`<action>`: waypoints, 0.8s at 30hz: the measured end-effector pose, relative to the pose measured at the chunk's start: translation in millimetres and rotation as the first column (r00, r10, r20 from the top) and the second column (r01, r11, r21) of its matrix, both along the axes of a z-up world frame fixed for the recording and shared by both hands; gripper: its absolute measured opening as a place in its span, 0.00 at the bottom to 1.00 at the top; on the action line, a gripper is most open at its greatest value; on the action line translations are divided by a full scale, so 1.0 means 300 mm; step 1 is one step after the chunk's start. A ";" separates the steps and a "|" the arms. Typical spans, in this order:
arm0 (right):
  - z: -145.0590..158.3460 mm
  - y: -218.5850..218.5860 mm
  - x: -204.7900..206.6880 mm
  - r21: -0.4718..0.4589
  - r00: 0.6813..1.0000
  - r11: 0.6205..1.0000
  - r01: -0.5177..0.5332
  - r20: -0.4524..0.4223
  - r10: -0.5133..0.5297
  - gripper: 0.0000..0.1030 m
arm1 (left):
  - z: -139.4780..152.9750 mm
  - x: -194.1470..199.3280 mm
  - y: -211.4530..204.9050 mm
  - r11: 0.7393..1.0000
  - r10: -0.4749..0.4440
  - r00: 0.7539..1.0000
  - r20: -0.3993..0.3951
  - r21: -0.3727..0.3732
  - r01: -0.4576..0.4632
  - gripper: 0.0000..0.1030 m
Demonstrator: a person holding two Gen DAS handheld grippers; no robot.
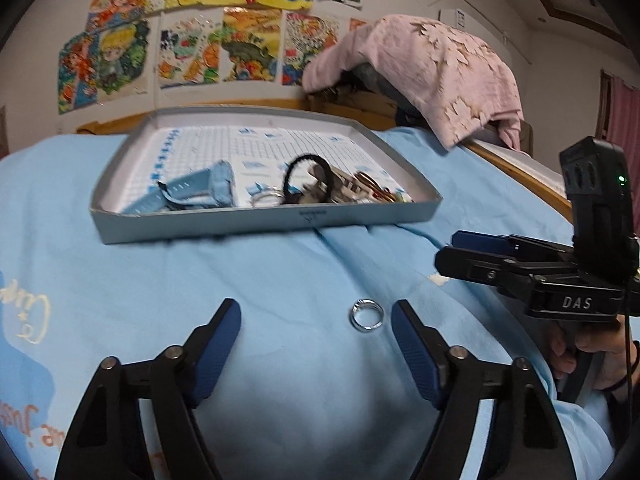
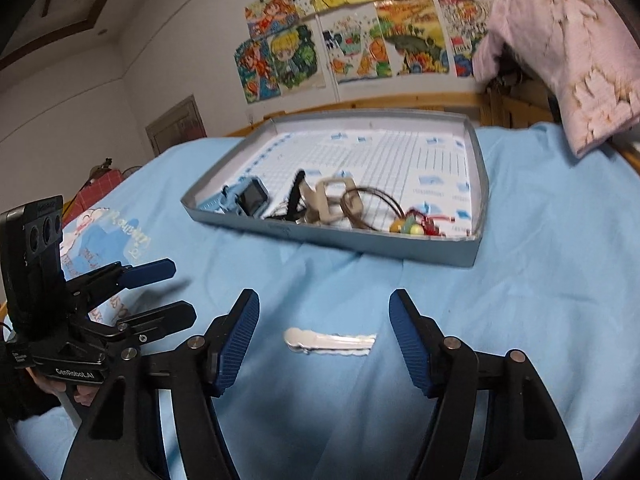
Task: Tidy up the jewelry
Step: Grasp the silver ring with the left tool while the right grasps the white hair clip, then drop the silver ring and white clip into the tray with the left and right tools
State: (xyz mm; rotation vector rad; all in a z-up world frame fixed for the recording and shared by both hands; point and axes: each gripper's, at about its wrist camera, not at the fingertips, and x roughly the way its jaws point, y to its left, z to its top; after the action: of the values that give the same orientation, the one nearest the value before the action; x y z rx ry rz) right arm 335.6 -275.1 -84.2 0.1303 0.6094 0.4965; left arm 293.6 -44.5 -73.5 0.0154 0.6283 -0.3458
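Done: tray point(image 1: 264, 222), mid-frame on the bed point(image 1: 280, 280), held watch point(image 1: 200, 192), hair tie point(image 1: 308, 172), beads point(image 2: 412, 226) | Left: ring point(image 1: 367, 313), hair clip point(image 2: 330, 342), lower centre, loose | Left tongs point(image 1: 316, 340), right tongs point(image 2: 324, 336) apart, empty.

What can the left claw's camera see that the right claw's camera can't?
Only the left camera shows a silver ring lying on the blue sheet, between the open left claw.

Only the right camera shows a white hair clip on the sheet, between the open right claw, plus a beaded charm in the tray.

Both show the grey tray, the blue watch inside it, the wall drawings and the pink cloth.
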 end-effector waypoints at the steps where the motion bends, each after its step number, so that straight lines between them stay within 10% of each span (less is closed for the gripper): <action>1: -0.006 -0.002 0.002 0.001 1.000 1.000 0.000 -0.009 0.000 0.61 | -0.006 0.005 -0.004 1.000 -0.012 1.000 -0.010 -0.003 0.012 0.67; 24: -0.085 0.043 0.031 -0.064 0.992 0.998 -0.024 -0.129 0.016 0.59 | -0.094 0.084 -0.073 0.991 -0.129 0.976 -0.178 -0.007 0.130 0.18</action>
State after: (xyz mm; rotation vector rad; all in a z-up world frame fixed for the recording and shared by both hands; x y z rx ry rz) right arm 344.9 -262.2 -109.6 0.0944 0.7525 0.4897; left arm 318.7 -66.5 -101.7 0.0306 0.8074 -0.4758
